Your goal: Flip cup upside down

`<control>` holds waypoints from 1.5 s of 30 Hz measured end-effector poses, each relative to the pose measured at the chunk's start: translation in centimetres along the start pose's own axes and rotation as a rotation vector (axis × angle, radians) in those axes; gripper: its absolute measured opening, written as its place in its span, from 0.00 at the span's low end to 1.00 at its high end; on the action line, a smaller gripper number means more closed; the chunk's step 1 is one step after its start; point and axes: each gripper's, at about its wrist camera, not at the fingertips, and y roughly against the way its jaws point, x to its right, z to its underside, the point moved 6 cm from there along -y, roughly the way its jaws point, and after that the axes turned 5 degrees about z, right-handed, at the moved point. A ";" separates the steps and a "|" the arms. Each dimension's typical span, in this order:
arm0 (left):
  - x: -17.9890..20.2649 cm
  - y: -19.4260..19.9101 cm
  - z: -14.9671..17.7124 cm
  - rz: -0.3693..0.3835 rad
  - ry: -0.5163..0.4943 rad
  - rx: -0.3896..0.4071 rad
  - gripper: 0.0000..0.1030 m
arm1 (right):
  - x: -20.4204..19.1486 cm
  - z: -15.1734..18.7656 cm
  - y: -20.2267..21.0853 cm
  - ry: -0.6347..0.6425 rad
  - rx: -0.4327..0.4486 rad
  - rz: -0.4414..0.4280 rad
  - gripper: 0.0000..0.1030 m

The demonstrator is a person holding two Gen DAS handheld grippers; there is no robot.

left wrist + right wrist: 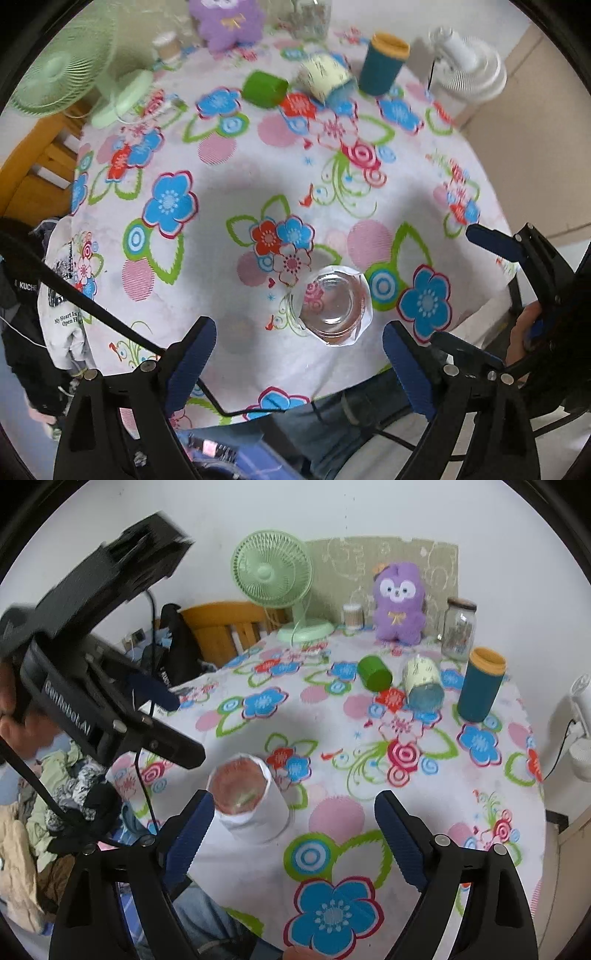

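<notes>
Both claws [299,354] [293,829] gape (empty), cup [331,305] standing just ahead between them.

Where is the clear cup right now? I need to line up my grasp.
The cup stands near the table's front edge, ahead of the open left gripper in the left wrist view; in the right wrist view it sits just beyond the right gripper's left finger.

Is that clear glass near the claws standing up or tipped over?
Standing on the tablecloth, not tipped. Whether the glass is mouth-up or base-up, cannot tell.
</notes>
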 end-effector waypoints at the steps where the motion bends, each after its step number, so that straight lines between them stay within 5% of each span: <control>1: -0.2 0.4 0.2 0.007 0.009 0.029 0.91 | -0.1 -0.3 0.3 0.000 0.010 0.010 0.91; 12: -3.7 4.7 2.4 0.053 0.156 0.448 0.99 | -1.7 -2.0 1.8 -0.007 0.079 0.080 0.99; 20: -6.2 5.4 5.8 0.002 0.255 0.676 1.00 | -2.9 -2.0 2.0 -0.004 0.088 0.169 1.00; 28: -6.5 6.7 9.0 -0.101 0.299 0.878 1.00 | -4.2 -2.1 4.3 0.003 0.218 0.303 1.00; 35: -6.2 6.9 10.1 -0.111 0.308 0.927 1.00 | -5.1 -2.3 4.7 0.027 0.236 0.330 1.00; 45: -6.0 6.0 10.0 -0.119 0.297 0.892 1.00 | -4.5 -1.8 4.8 -0.023 0.233 0.332 1.00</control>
